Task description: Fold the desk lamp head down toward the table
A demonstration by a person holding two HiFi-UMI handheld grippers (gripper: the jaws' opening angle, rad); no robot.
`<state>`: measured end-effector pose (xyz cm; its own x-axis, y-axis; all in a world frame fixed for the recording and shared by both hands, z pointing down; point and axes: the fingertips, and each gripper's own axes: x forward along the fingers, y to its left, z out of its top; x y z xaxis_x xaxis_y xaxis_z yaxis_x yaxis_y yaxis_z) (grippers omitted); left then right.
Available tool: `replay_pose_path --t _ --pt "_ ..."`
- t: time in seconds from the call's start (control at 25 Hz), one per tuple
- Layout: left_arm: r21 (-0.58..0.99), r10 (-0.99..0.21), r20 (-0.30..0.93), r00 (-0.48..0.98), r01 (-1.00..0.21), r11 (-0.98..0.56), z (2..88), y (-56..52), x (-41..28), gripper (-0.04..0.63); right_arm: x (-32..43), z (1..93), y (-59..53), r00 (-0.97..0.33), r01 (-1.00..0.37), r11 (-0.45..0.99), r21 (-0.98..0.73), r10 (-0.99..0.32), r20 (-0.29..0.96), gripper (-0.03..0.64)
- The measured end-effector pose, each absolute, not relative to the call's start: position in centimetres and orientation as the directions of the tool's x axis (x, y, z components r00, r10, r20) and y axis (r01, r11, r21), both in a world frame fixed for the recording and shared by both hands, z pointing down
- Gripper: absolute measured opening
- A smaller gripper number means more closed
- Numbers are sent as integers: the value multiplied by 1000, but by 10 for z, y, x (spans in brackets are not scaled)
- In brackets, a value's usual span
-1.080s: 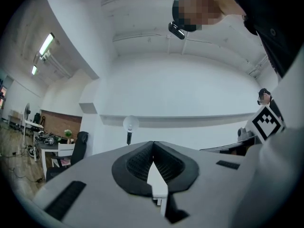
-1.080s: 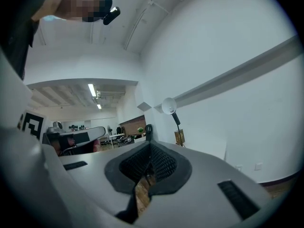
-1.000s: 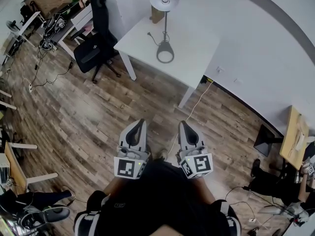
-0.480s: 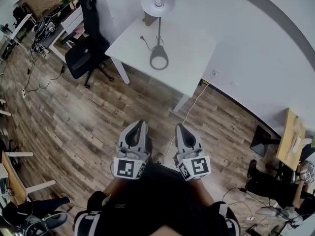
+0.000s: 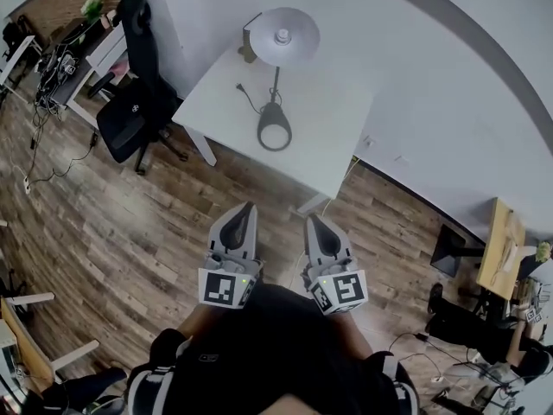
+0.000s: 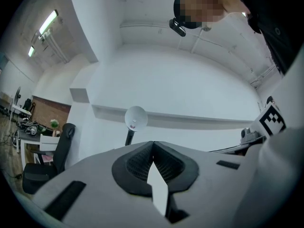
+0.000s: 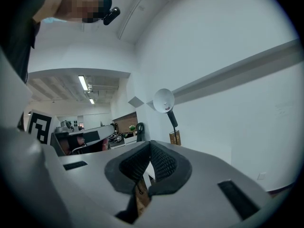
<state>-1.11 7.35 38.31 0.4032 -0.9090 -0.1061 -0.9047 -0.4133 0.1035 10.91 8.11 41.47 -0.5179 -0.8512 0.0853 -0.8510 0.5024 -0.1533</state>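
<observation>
A desk lamp stands on a white table (image 5: 337, 137) by the wall; its round white head (image 5: 284, 36) is raised above its ring base (image 5: 274, 136), with a black stem between them. The lamp head also appears ahead in the left gripper view (image 6: 136, 117) and in the right gripper view (image 7: 164, 100). My left gripper (image 5: 243, 216) and right gripper (image 5: 314, 227) are held side by side over the wooden floor, well short of the table. Both have their jaws together with nothing between them.
A black office chair (image 5: 134, 102) stands left of the table. A power cord with plug (image 5: 244, 98) lies on the tabletop near the lamp. A small brown box (image 5: 249, 43) sits at the table's far corner. Cluttered desks (image 5: 60, 54) fill the far left; cables run across the floor.
The table and lamp have come closer and sit lower in the head view as both grippers moved forward toward them. Both grippers stay shut.
</observation>
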Motion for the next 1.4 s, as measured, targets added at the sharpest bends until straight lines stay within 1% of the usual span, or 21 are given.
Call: replay_pose_path --t 0.16,0.36,0.56,1.0,1.4 --pt "109 -904 -121 411 -899 -424 375 38 -35 26 92 407 41 -494 -865 480 -144 -865 84 12" --pt "168 -909 -140 392 -896 -412 371 4 -69 25 67 400 4 -476 -874 462 -147 -876 75 12" --pt "164 -914 -145 380 -901 -401 375 -25 -95 26 48 392 -31 -457 -884 449 -128 -888 44 12" --pt "156 -909 -173 380 -900 -406 364 -83 -92 26 56 369 -98 -434 -893 433 -126 -901 -18 12" --pt "140 -900 -236 367 -903 -405 331 -149 -79 26 88 332 -168 -381 -906 397 -147 -916 -121 15"
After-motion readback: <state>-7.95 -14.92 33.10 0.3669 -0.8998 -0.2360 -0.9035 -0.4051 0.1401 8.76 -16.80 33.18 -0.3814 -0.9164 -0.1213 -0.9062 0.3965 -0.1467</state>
